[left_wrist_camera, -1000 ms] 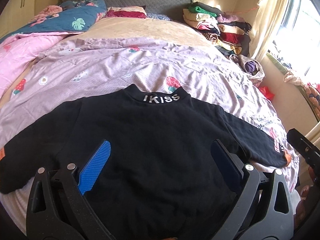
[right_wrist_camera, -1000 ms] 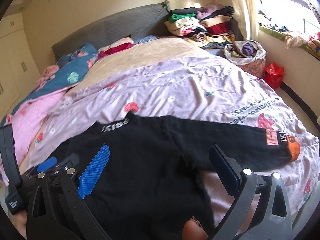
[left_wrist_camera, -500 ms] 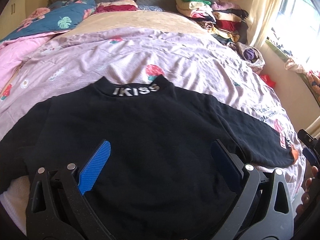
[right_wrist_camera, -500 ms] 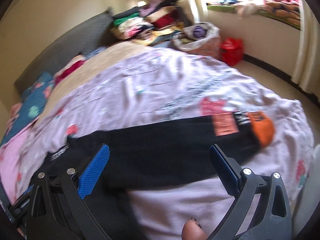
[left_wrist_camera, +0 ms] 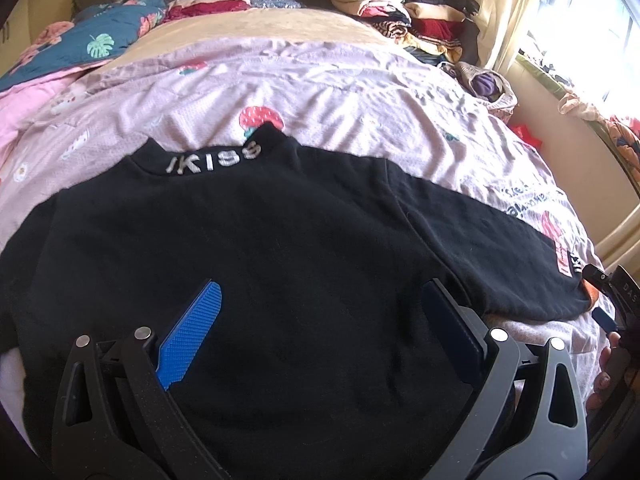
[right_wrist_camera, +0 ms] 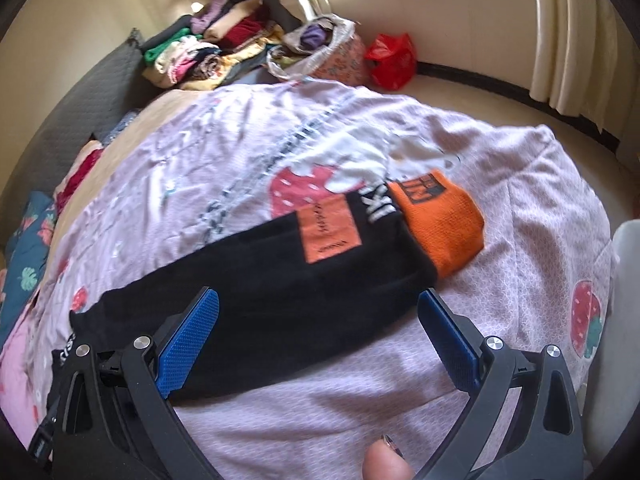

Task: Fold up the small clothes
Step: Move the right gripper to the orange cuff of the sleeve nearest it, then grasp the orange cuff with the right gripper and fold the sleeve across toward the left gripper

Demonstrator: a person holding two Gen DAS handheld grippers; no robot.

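Note:
A small black sweatshirt [left_wrist_camera: 280, 264] with "IKISS" on the collar lies flat, back up, on the lilac strawberry-print bedspread [left_wrist_camera: 340, 92]. My left gripper [left_wrist_camera: 320, 300] is open and empty just above the sweatshirt's body. Its right sleeve [right_wrist_camera: 280, 280] stretches out to the right and ends in an orange cuff [right_wrist_camera: 440, 220] with an orange patch beside it. My right gripper [right_wrist_camera: 318, 312] is open and empty over the middle of that sleeve. The right gripper's body shows at the right edge of the left wrist view [left_wrist_camera: 616, 300].
A pile of folded clothes [left_wrist_camera: 404, 20] sits at the head of the bed on the right. A bag of clothes [right_wrist_camera: 316, 52] and a red bag [right_wrist_camera: 392, 60] stand on the floor by the window wall. Pillows and a pink quilt [left_wrist_camera: 36, 92] lie at the left.
My right gripper has swung right along the sleeve toward the orange cuff. My left gripper has moved forward and lower over the sweatshirt's body. Both stay open.

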